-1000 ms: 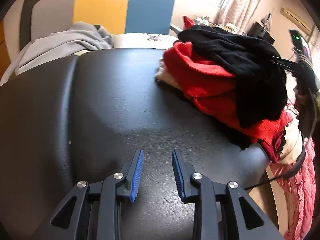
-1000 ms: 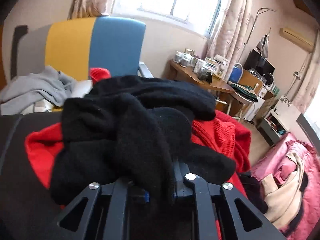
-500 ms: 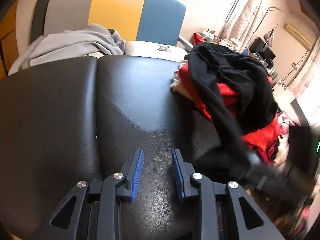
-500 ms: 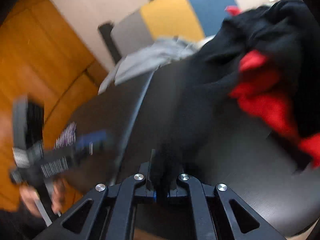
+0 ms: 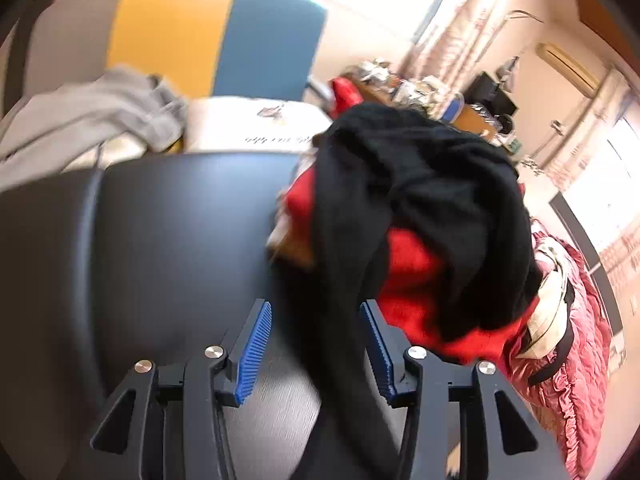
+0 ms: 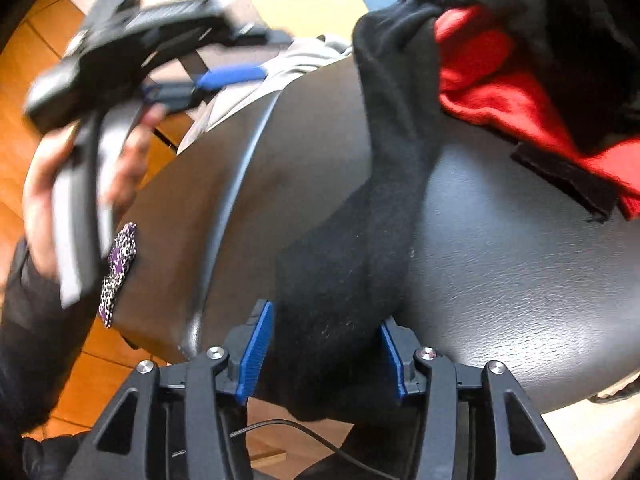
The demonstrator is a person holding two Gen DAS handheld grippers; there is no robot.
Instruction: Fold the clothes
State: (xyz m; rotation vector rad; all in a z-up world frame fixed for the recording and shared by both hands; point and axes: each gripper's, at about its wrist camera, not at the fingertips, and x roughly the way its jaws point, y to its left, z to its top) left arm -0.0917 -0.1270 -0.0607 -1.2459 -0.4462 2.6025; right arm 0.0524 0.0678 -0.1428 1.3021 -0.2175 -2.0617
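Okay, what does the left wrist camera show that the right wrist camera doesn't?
Left wrist only: the window, the cluttered desk and pink bedding.

Right wrist only: the left gripper in a hand, the orange wood floor and a patterned cloth scrap.

Both: the black garment trailing across the black padded table between opening blue pads, over the red garment.
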